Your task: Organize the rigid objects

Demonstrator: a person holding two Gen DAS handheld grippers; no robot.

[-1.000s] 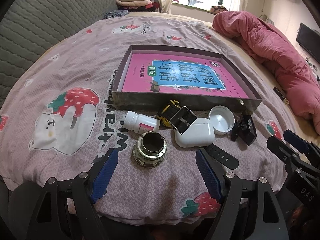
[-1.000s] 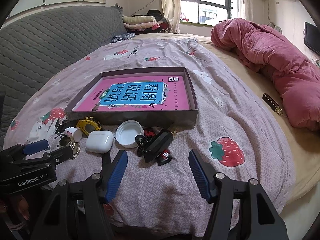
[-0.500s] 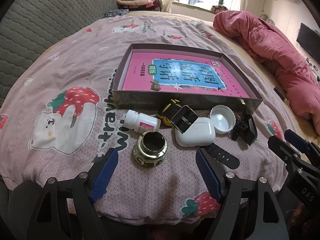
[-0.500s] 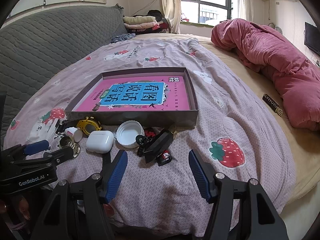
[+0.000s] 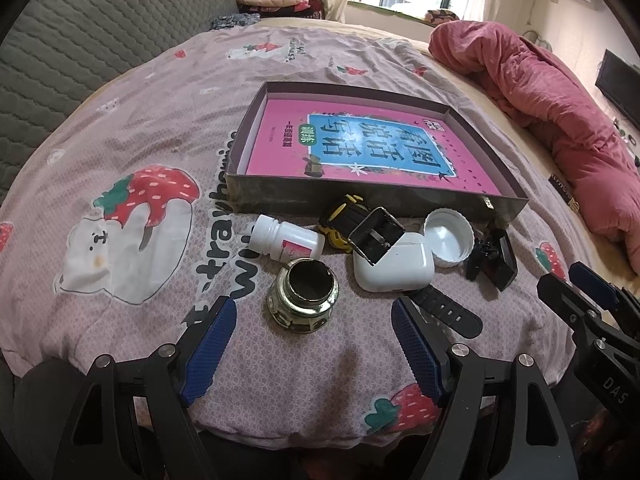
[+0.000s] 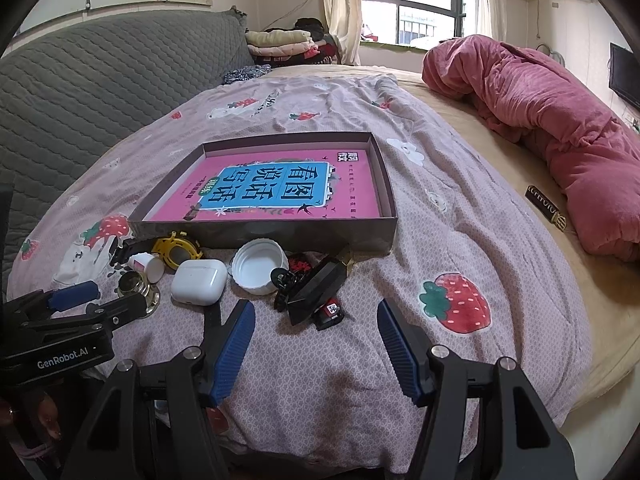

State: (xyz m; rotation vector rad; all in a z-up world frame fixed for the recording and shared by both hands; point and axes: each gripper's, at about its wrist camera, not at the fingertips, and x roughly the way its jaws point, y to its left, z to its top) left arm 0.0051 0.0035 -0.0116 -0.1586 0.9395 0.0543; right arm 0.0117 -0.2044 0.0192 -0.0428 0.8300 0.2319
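Left wrist view: left hand-held gripper wide open, holding nothing.

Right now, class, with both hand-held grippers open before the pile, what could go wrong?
1. The watch buckle lies on the white earbud case; lifting the case may drag the watch along.
2. The round glass jar could roll on the soft bedspread.
3. The items crowd together, so a finger may knock the white bottle.
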